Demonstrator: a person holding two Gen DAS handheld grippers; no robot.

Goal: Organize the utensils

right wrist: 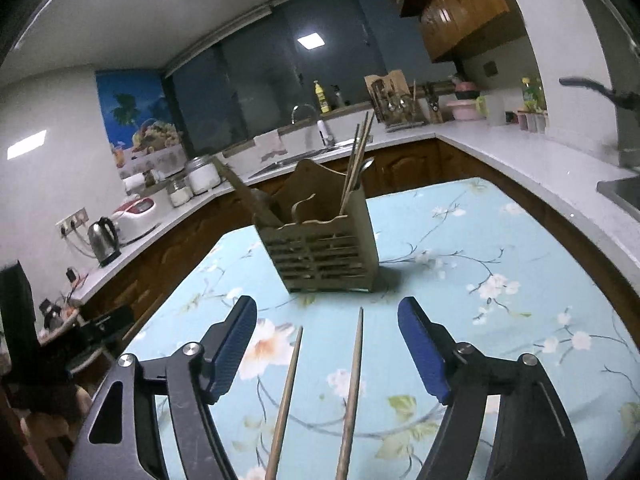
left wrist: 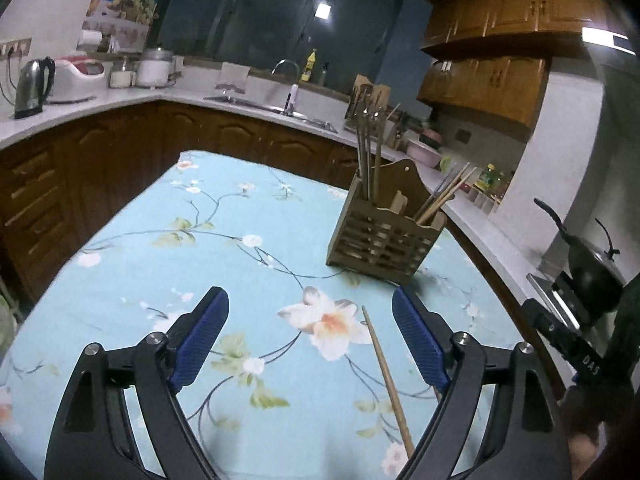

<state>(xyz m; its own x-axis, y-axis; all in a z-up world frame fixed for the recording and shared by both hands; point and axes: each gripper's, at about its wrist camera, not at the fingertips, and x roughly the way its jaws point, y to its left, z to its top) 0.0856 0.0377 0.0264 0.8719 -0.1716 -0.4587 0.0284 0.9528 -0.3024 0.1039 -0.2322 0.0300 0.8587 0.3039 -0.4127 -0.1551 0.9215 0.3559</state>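
Two chopsticks lie loose on the table, on its floral cloth: one to the left, one to the right, tips toward the holder, both between the R gripper fingers but not touched. R fingers stand wide apart w/ nothing held. L gripper is likewise spread wide and empty; only one stick shows in its view, nearer its right finger. Holder stands near mid-table, well apart from the loose sticks, w/ other utensils already upright in its slots. Judging by looks: sticks are thin, light, stiff, prob. wood or bamboo, round enough to roll and slip. Best pinch is likely mid-shaft, across the length, one at a time, so the tip stays free to drop into a slot. Holder looks light too, so a hard poke could tip it. Writing: "DAS" on a black part at L view's right edge; nothing else legible.
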